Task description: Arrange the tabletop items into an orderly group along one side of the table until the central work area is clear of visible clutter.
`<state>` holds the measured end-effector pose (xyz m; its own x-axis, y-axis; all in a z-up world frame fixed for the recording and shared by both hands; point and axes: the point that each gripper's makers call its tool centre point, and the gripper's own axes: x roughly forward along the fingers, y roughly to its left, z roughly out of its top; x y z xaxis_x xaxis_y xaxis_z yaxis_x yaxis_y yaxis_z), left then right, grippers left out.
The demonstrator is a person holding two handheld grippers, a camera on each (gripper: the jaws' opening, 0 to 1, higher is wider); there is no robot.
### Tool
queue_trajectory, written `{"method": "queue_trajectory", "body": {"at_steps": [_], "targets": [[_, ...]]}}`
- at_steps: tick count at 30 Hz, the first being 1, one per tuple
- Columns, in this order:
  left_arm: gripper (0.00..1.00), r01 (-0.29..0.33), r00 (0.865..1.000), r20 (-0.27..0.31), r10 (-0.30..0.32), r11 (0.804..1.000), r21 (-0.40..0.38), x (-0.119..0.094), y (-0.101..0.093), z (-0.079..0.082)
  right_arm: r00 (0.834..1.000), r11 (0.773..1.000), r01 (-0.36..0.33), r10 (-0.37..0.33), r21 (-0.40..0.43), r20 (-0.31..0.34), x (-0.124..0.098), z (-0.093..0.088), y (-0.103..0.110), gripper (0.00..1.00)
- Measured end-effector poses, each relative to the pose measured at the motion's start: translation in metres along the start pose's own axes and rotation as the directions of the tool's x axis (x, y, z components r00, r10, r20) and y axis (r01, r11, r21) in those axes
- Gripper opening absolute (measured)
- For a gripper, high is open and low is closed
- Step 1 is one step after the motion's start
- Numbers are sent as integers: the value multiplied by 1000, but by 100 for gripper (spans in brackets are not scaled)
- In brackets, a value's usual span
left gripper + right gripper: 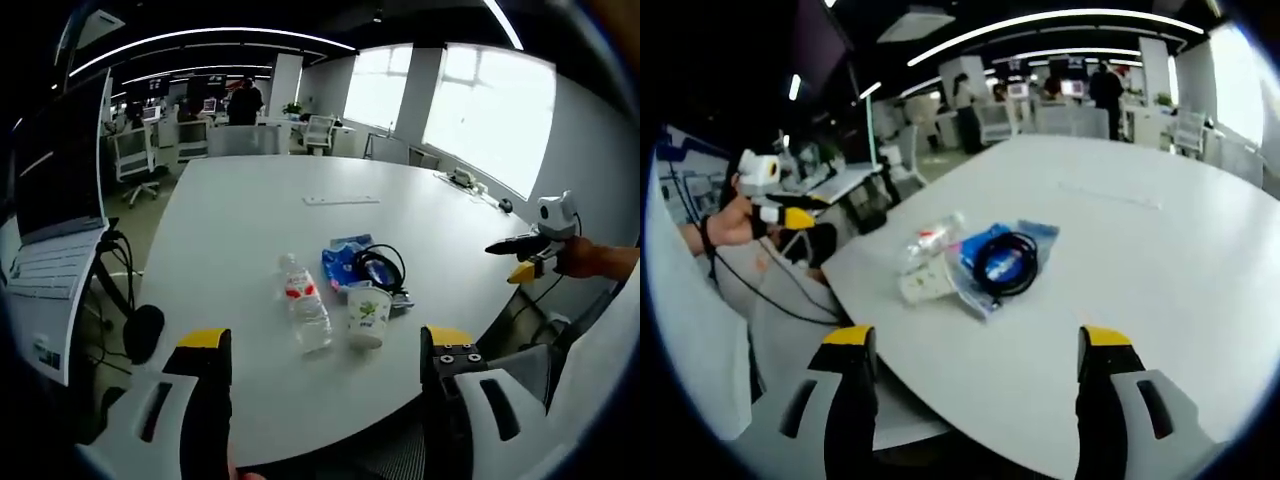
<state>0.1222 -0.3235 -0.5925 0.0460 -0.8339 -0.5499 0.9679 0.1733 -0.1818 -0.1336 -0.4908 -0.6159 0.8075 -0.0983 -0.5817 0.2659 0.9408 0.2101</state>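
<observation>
On the white table [250, 220] a clear plastic bottle [305, 305] with a red label lies on its side. Beside it stands a paper cup [368, 315] with a green print. Just behind them lie a blue packet [343, 258] and a coiled black cable [381, 268]. My left gripper [325, 340] is open near the table's edge, short of the bottle and cup, holding nothing. My right gripper [977, 338] is open too, facing the same cluster from another side: bottle [933, 238], cup [925, 283], packet [1025, 238], cable [1005, 265]. Each gripper shows in the other's view: right gripper [530, 248], left gripper [780, 213].
A thin white strip [342, 200] lies farther out on the table. A desk with an open laptop [55, 180] stands off the table's left side, with cables and a black object below. Office chairs [135, 155], desks and a standing person [243, 100] fill the back of the room.
</observation>
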Motion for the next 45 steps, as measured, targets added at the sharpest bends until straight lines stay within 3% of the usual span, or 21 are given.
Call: {"method": "queue_trajectory", "body": {"at_steps": [29, 45], "targets": [[78, 25, 999, -42, -25, 1000, -17, 13, -13, -13, 1000, 1000, -4, 5, 25, -21, 0, -13, -11, 80], [75, 23, 996, -80, -28, 998, -56, 38, -11, -19, 999, 999, -23, 24, 27, -40, 1, -21, -10, 81]]}}
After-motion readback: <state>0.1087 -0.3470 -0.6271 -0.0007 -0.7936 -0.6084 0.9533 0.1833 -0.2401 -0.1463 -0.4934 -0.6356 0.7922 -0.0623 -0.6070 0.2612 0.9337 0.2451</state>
